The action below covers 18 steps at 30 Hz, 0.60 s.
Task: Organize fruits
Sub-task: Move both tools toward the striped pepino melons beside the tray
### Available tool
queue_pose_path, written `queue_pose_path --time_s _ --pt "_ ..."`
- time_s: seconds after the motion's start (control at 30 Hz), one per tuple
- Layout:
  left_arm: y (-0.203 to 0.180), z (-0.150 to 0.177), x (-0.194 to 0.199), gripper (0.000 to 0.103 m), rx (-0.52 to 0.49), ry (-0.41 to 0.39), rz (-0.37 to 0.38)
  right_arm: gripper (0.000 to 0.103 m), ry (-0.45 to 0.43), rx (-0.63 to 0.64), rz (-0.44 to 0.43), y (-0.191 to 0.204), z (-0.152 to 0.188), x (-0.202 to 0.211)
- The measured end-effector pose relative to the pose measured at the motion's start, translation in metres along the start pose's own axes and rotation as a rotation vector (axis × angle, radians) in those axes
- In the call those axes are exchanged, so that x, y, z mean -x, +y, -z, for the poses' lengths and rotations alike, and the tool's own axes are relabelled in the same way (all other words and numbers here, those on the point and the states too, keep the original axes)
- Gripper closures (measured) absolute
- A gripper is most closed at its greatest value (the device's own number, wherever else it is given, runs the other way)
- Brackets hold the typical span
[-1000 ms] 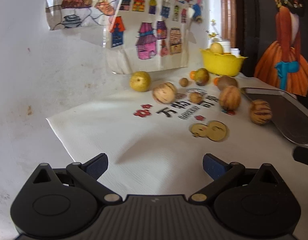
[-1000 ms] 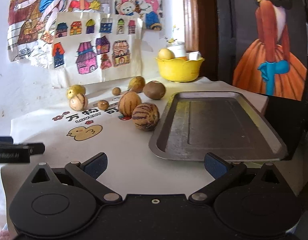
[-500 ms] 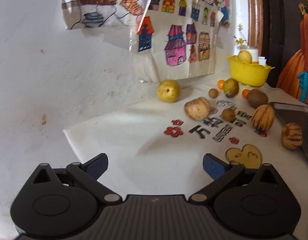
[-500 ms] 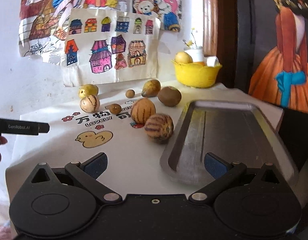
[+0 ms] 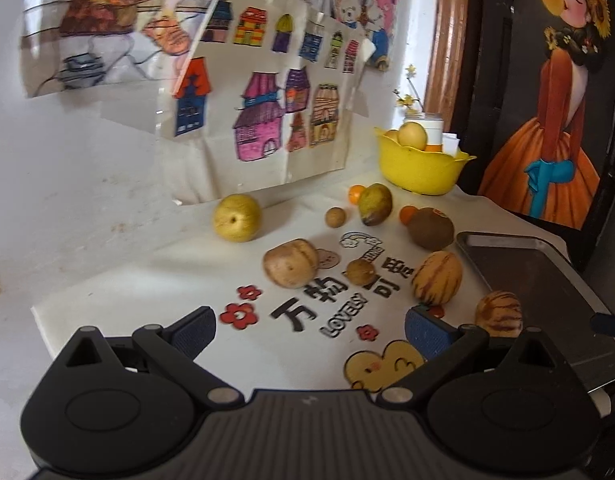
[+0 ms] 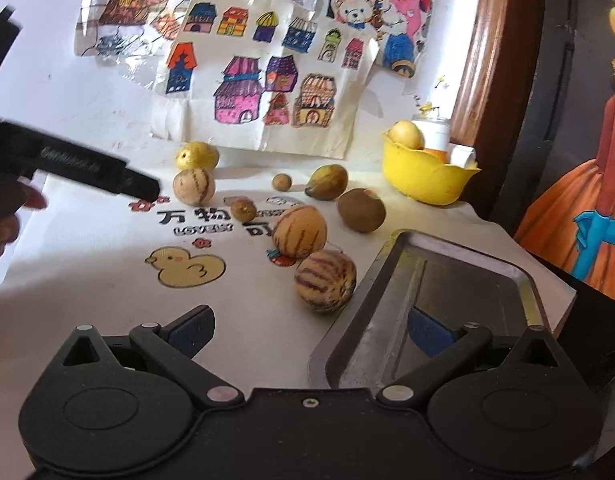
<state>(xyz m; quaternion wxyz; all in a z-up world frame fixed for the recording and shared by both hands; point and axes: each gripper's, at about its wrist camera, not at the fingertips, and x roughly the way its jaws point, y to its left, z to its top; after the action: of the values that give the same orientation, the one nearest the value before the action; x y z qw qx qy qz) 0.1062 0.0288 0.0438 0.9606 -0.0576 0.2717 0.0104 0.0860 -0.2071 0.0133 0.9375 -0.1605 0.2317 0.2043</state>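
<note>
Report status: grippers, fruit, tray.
Left gripper open, empty. Right gripper open, empty, at the tray edge. Fruit loose on the cloth; tray holds none. Nothing in the way.

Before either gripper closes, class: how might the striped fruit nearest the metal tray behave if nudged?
The striped fruit looks rounded, so it would probably roll. The tray beside it has a raised rim that may stop it. Its skin looks smooth, possibly slippery.

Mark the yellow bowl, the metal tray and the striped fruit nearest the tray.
yellow bowl [image 6: 423,180], right wrist view, front wall.
metal tray [image 6: 459,280], right wrist view, bare floor.
striped fruit [image 6: 325,286], right wrist view, middle of skin.
</note>
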Motion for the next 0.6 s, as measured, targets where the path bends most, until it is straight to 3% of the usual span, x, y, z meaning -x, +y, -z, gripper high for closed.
queue_pose_path --time_s 0.3,0.6 --pt "-0.021 -0.015 -0.021 0.000 -0.029 0.026 0.131 0.000 -0.003 0.127 -0.051 0.001 -0.013 -0.009" --pt "-0.047 -0.039 -0.051 0.000 -0.125 0.020 0.241 0.001 0.034 0.235 -0.095 -0.008 -0.022 -0.029"
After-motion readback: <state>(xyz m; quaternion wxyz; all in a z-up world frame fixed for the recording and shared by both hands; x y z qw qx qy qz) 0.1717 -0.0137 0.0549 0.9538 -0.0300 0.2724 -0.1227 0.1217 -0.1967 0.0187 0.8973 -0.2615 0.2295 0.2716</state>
